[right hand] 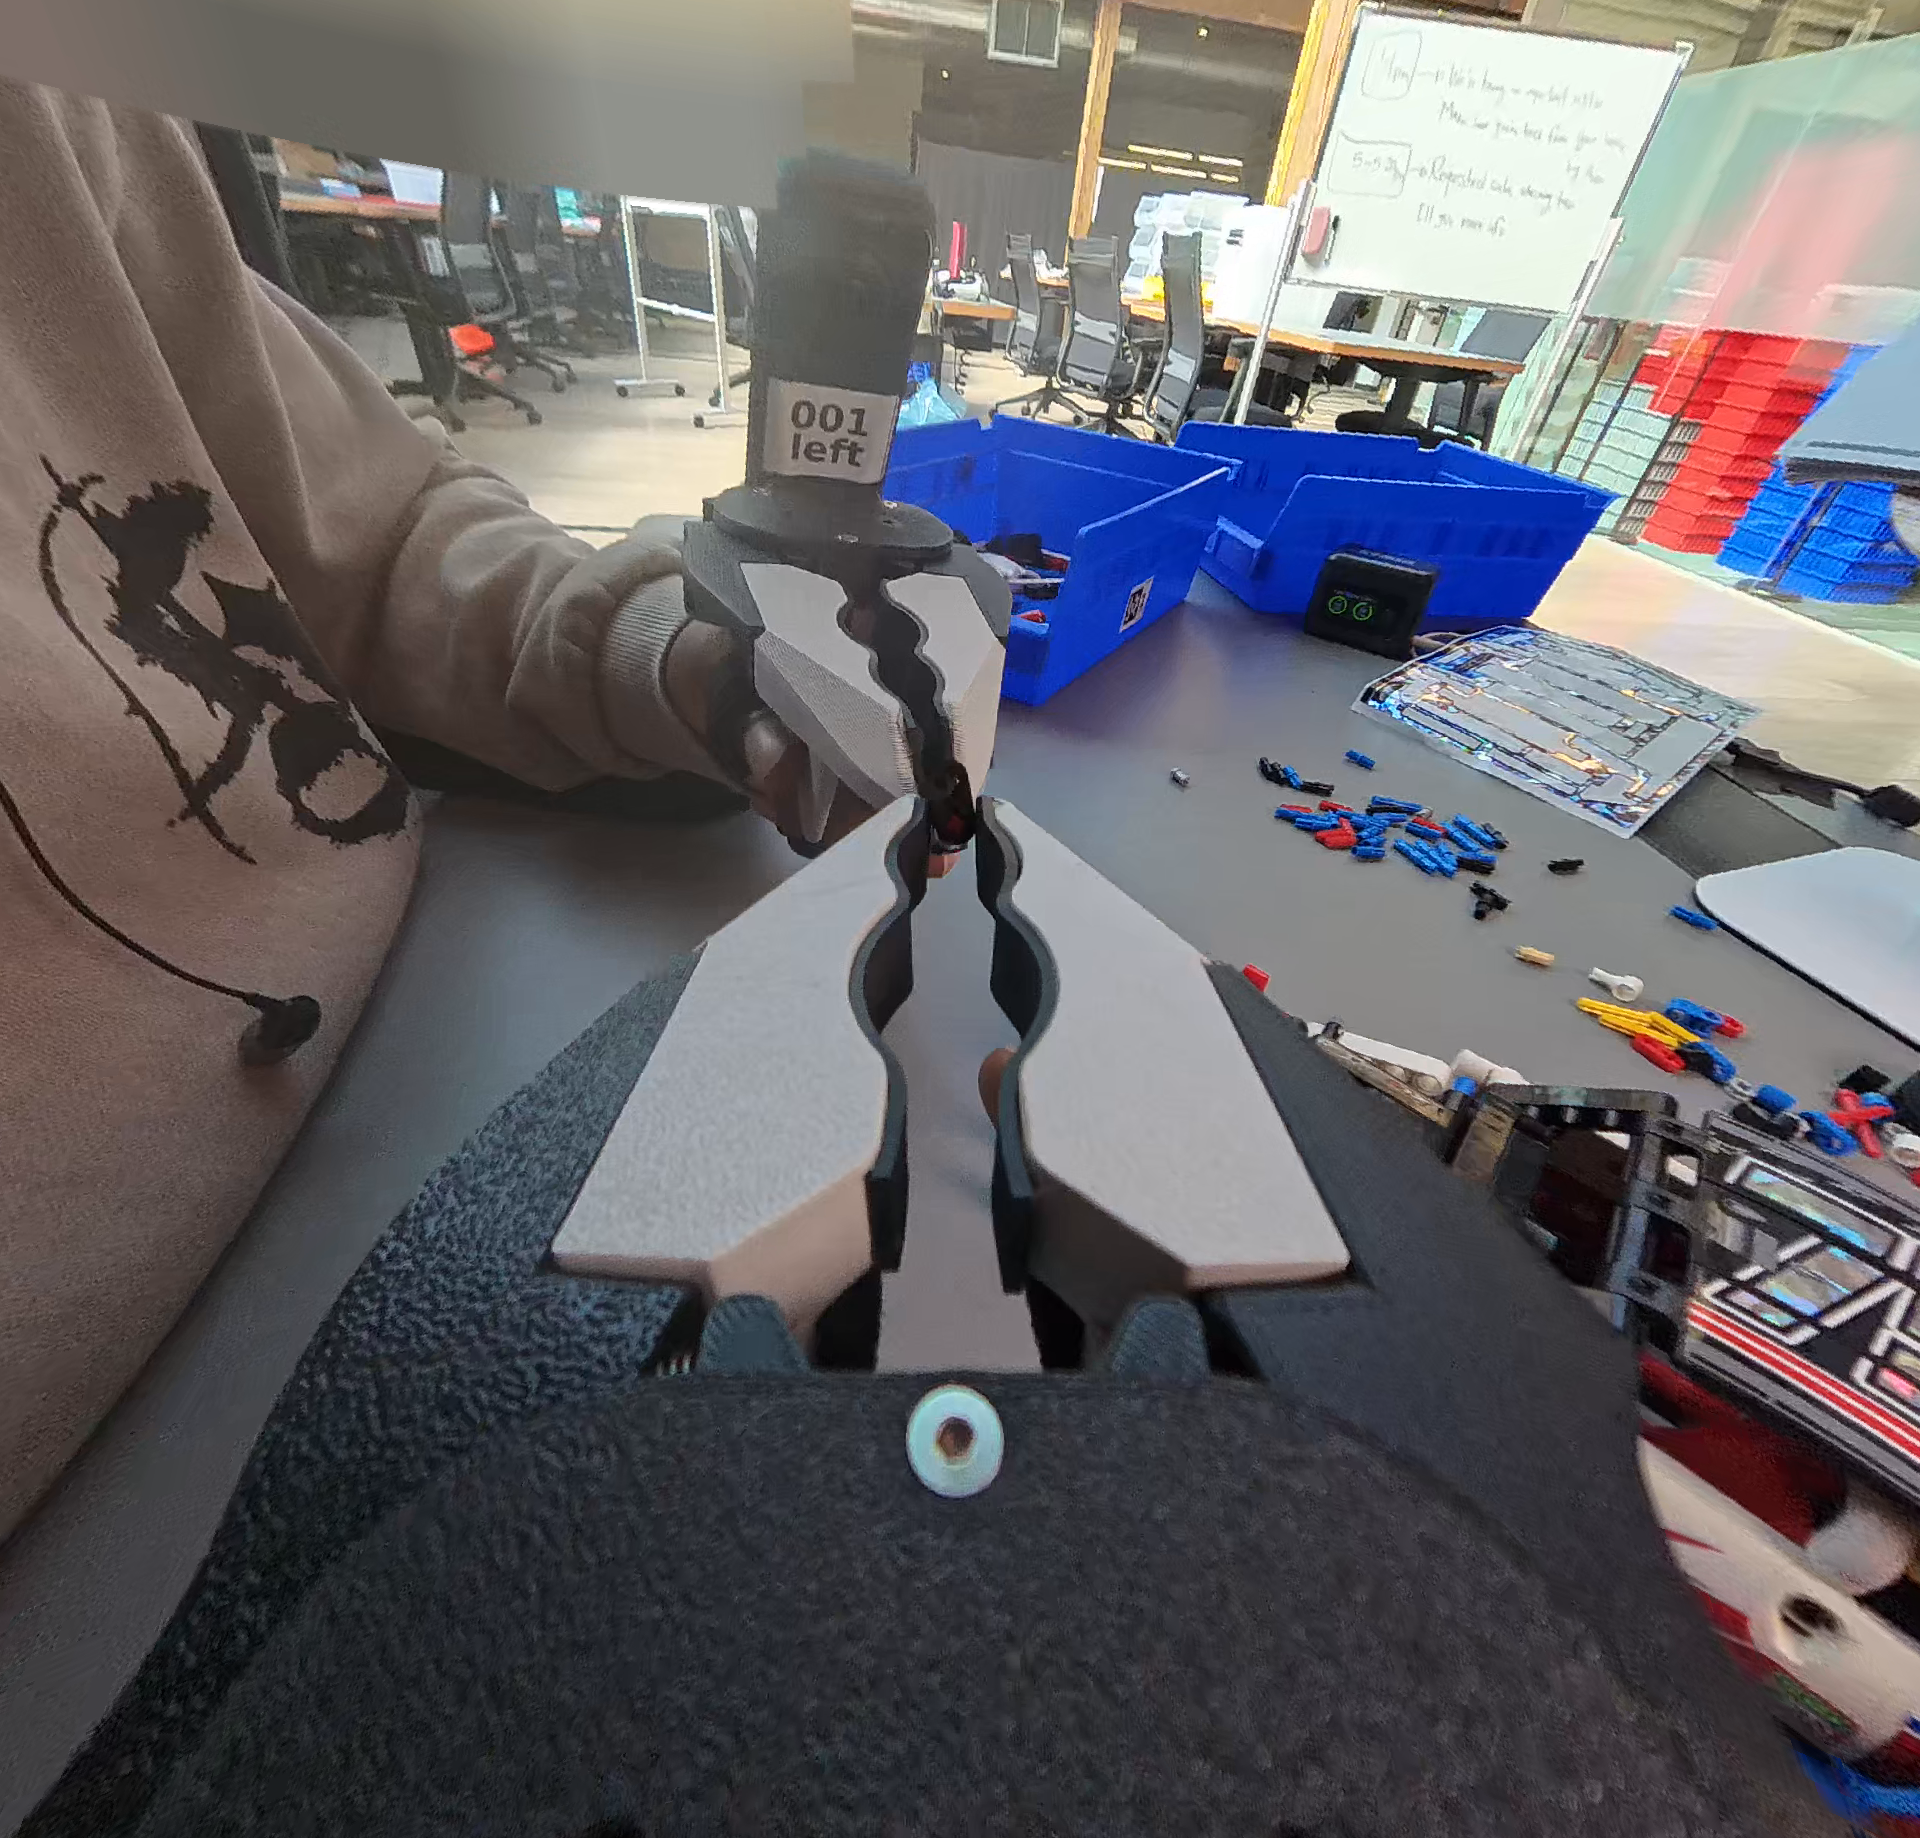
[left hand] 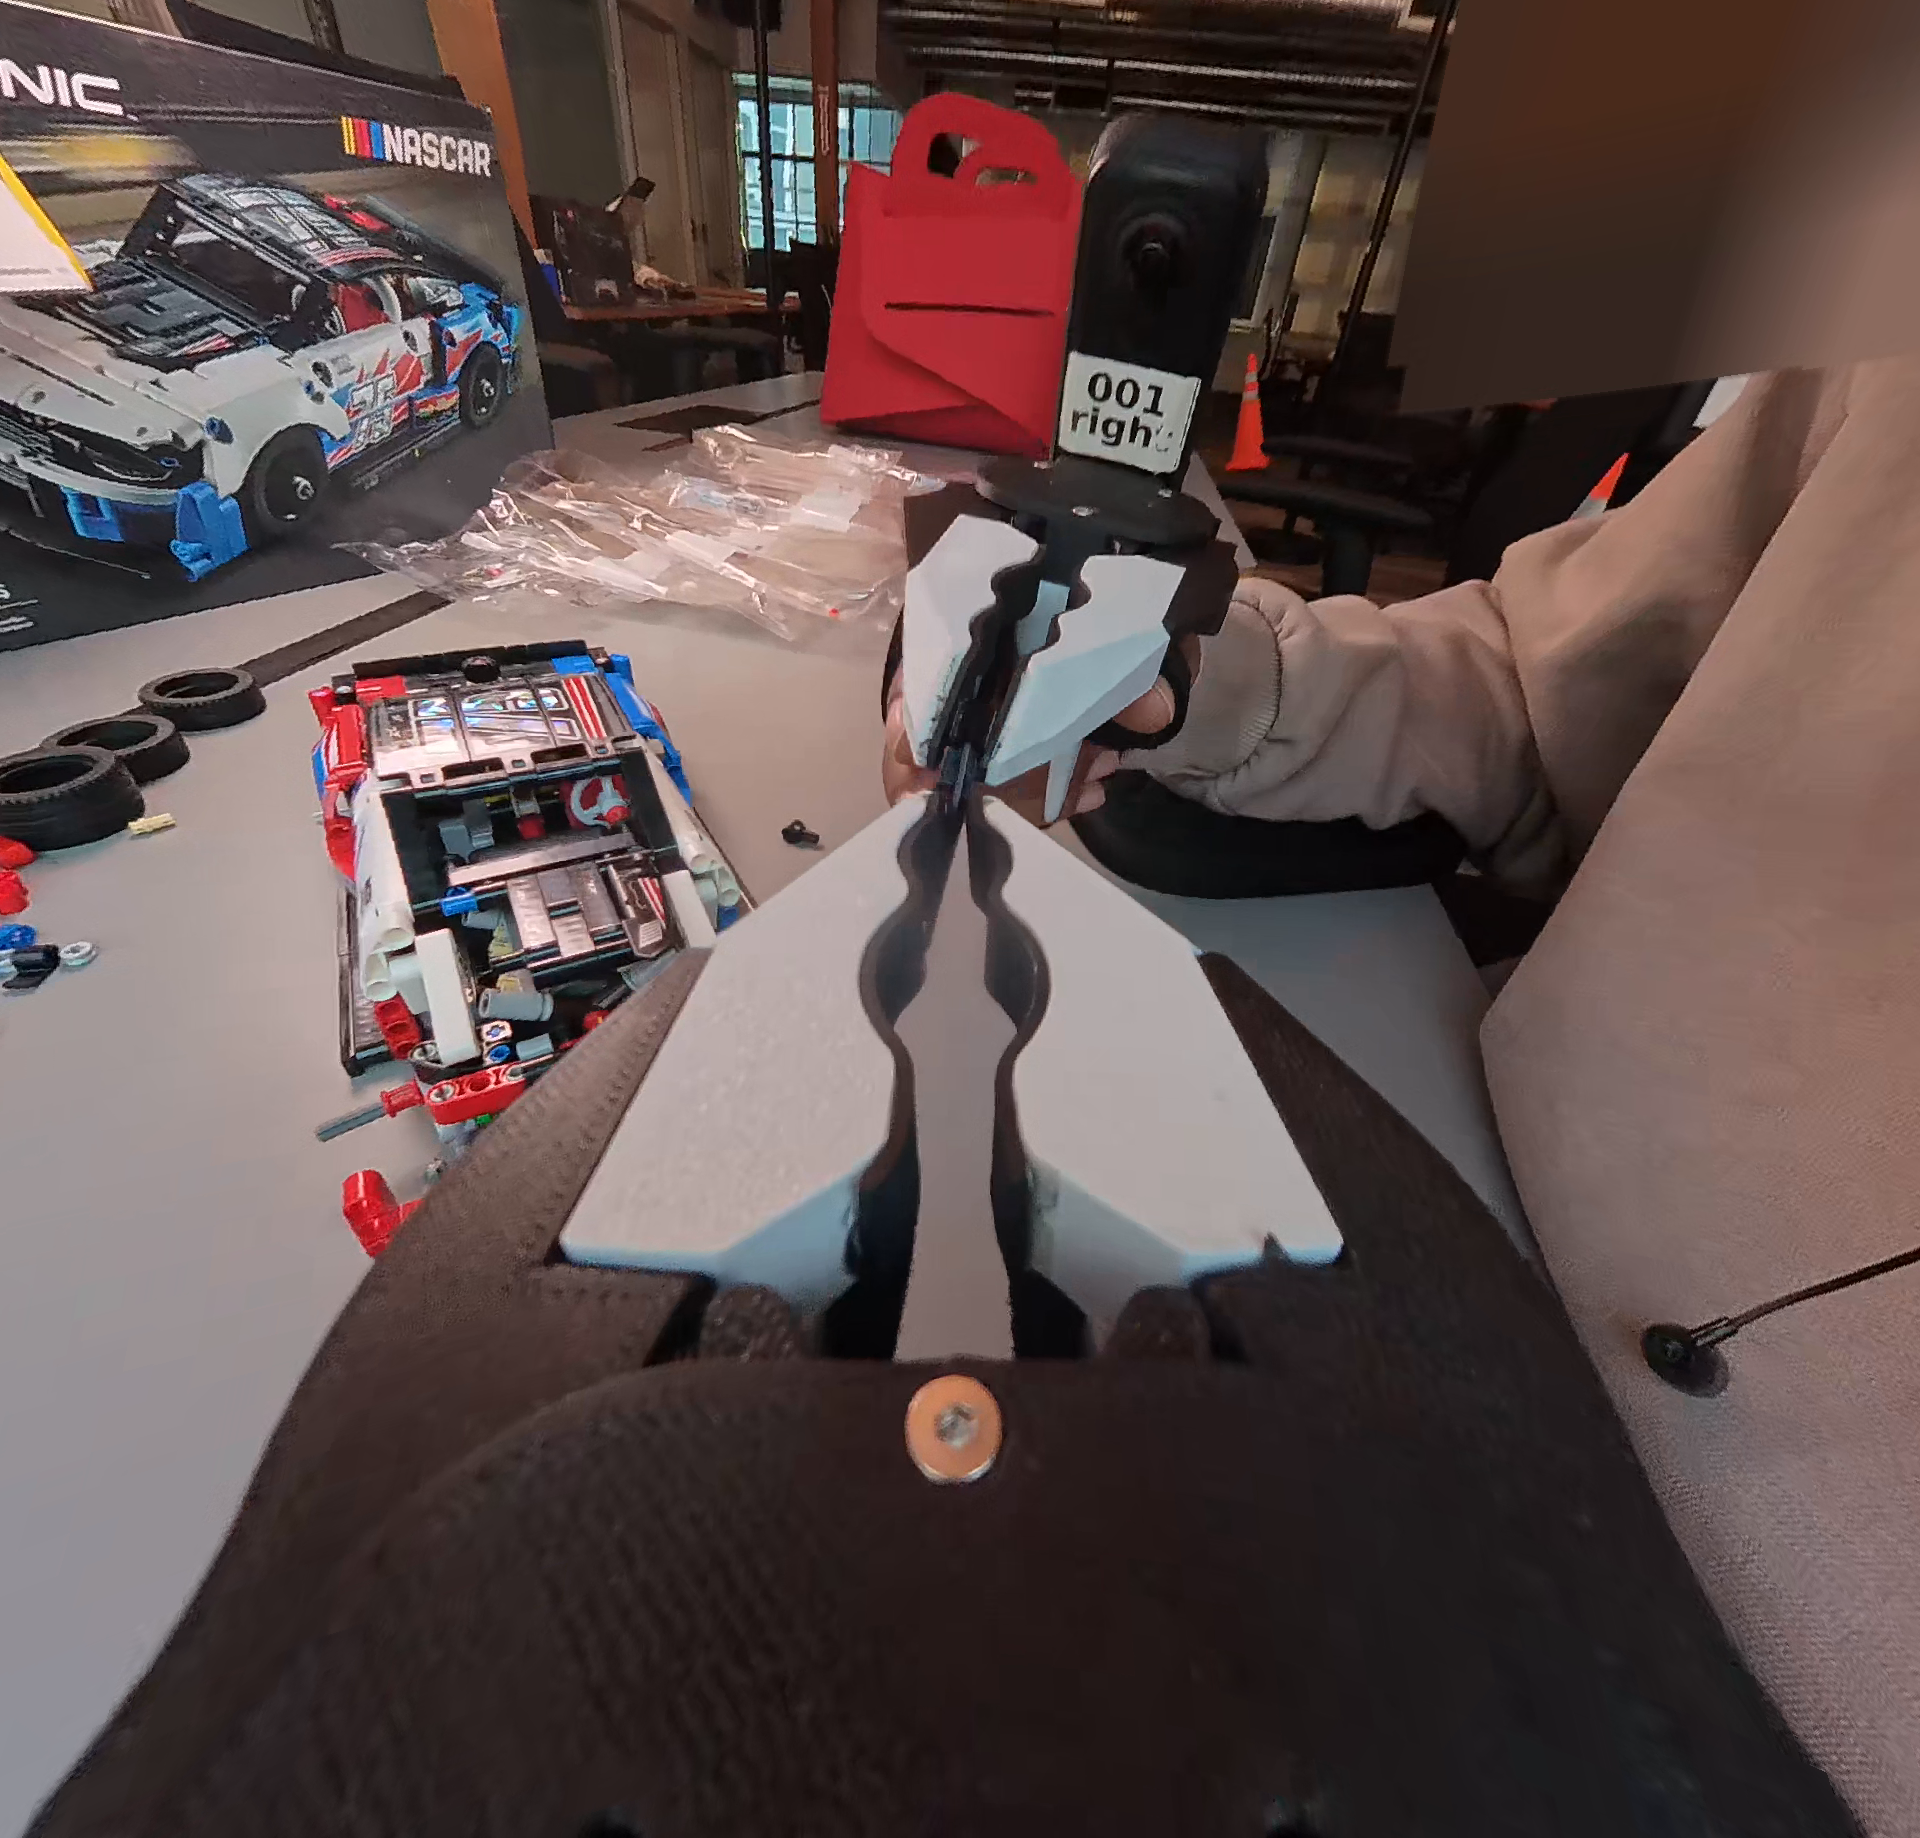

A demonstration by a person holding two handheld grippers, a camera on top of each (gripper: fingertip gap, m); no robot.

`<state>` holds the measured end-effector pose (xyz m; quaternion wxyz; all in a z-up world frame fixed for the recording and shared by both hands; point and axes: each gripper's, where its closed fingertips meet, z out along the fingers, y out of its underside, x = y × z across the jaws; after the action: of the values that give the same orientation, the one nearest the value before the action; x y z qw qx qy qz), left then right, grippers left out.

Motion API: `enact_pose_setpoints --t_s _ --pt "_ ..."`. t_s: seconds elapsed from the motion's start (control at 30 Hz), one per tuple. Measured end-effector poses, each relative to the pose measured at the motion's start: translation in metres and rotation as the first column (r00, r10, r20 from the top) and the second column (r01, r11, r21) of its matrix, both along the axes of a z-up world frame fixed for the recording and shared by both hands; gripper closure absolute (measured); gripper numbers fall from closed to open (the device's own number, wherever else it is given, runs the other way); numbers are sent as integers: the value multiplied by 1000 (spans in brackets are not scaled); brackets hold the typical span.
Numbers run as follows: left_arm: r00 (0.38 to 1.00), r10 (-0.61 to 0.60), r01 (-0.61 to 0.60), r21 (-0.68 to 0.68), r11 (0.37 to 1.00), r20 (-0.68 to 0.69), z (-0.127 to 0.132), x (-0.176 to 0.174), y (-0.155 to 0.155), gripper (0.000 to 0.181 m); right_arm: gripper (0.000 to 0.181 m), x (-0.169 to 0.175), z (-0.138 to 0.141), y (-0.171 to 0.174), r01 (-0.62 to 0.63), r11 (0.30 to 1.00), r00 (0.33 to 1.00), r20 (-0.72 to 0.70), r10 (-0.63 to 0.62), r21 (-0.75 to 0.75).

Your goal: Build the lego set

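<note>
The two grippers meet tip to tip above the grey table point(left hand: 156, 1217). My left gripper point(left hand: 958, 809) is shut at its tips on a small black lego piece point(left hand: 961, 786). My right gripper point(right hand: 951, 820) is shut at its tips on the same small black and red piece point(right hand: 951, 814). Each gripper shows head-on in the other's view, the right gripper point(left hand: 966, 765) and the left gripper point(right hand: 943, 796). The part-built red, white and blue lego car point(left hand: 499, 874) lies on the table left of the grippers. Its end also shows in the right wrist view point(right hand: 1714, 1258).
Black tyres point(left hand: 73, 791) and small parts lie far left, the set's box point(left hand: 239, 334) and empty plastic bags point(left hand: 675, 531) behind, and a red bag point(left hand: 945, 302). Blue bins point(right hand: 1091, 531), a sticker sheet point(right hand: 1548, 718) and loose blue, red and black pins point(right hand: 1392, 838) lie on the right. A person's sleeve point(left hand: 1403, 708) is close by. Left and right tips are no more than a few centimetres apart.
</note>
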<state>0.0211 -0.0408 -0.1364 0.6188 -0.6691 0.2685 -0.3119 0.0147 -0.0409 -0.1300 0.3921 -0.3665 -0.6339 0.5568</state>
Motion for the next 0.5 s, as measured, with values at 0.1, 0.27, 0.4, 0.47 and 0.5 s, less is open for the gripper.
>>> enact_pose_setpoints --t_s 0.1,0.27,0.4,0.47,0.5 --pt "999 -5 4 19 1000 45 6 -1 -2 179 175 0 7 -1 -20 995 999 -28 17 -99" --pt "994 -16 11 50 999 104 15 -1 -4 165 176 0 18 4 -46 961 997 -75 26 -272" --pt "995 43 -49 71 996 86 17 -6 0 162 176 3 29 4 -101 918 989 -136 52 -385" --pt "994 28 -35 71 997 103 19 -6 -2 161 177 6 35 5 -122 906 983 -173 55 -404" --pt "994 7 -14 62 998 112 19 -3 -3 160 177 7 37 4 -129 909 980 -192 56 -396"
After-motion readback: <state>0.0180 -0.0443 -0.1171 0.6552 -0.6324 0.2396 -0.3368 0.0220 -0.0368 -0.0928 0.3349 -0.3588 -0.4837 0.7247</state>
